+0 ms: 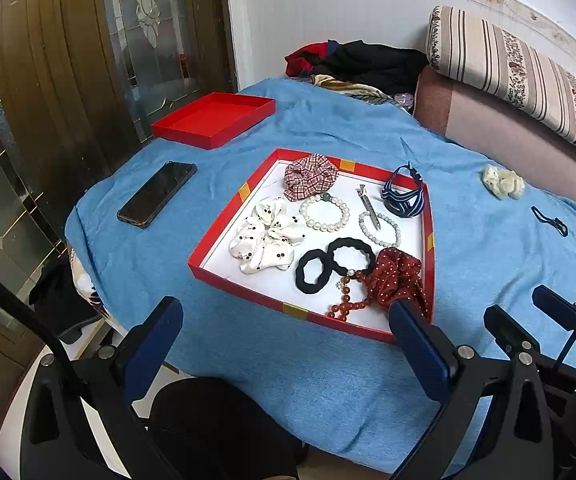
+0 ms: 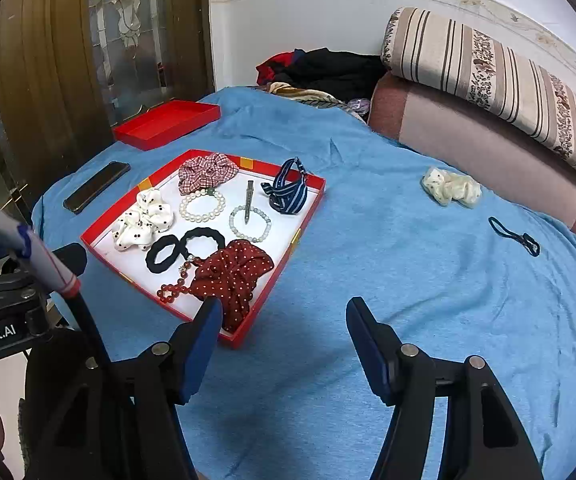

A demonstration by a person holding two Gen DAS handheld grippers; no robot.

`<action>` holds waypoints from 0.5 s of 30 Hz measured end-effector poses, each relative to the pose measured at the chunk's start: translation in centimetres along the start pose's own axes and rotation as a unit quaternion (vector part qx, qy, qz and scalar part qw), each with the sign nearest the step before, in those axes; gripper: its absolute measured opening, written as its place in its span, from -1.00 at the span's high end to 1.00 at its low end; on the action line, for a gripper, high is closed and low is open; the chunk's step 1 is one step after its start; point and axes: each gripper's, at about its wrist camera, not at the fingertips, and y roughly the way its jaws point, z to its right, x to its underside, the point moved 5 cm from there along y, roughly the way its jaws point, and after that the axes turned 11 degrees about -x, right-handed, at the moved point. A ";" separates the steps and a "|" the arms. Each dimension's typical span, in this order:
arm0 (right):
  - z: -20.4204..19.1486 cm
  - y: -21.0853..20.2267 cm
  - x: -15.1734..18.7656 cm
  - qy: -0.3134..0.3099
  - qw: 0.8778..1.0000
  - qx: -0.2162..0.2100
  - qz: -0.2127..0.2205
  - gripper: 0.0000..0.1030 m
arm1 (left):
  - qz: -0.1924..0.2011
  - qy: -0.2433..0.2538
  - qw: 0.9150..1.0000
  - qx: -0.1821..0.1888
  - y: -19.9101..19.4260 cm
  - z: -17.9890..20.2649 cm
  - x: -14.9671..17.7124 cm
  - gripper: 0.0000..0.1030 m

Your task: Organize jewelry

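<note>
A red-rimmed box (image 1: 224,236) (image 2: 284,268) with a white floor holds scrunchies, pearl bracelets, black hair ties, a red bead bracelet, a metal clip and a striped headband (image 1: 404,196). A cream scrunchie (image 1: 503,182) (image 2: 452,187) and a dark hair tie (image 1: 550,221) (image 2: 514,237) lie on the blue cloth to the right of the box. My left gripper (image 1: 284,320) is open and empty, near the box's front edge. My right gripper (image 2: 284,320) is open and empty, over the cloth by the box's front right corner.
A red lid (image 1: 214,119) (image 2: 166,123) and a black phone (image 1: 157,193) (image 2: 96,186) lie at the far left of the blue-covered table (image 1: 328,380). A sofa with a striped cushion (image 1: 520,76) stands to the right. Clothes (image 1: 360,64) are piled behind.
</note>
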 end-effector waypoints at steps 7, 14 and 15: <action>-0.4 0.3 0.1 -0.002 1.000 0.000 -0.004 -0.34 | -0.009 -0.009 1.000 0.001 0.8 -0.6 0.2 -0.99; -0.8 0.4 0.0 -0.005 1.000 0.002 -0.005 -0.36 | -0.019 -0.017 1.000 -0.002 1.4 -1.3 0.4 -0.99; -0.9 0.4 0.1 -0.005 1.000 0.002 -0.005 -0.37 | -0.018 -0.018 1.000 -0.003 1.4 -1.4 0.4 -0.99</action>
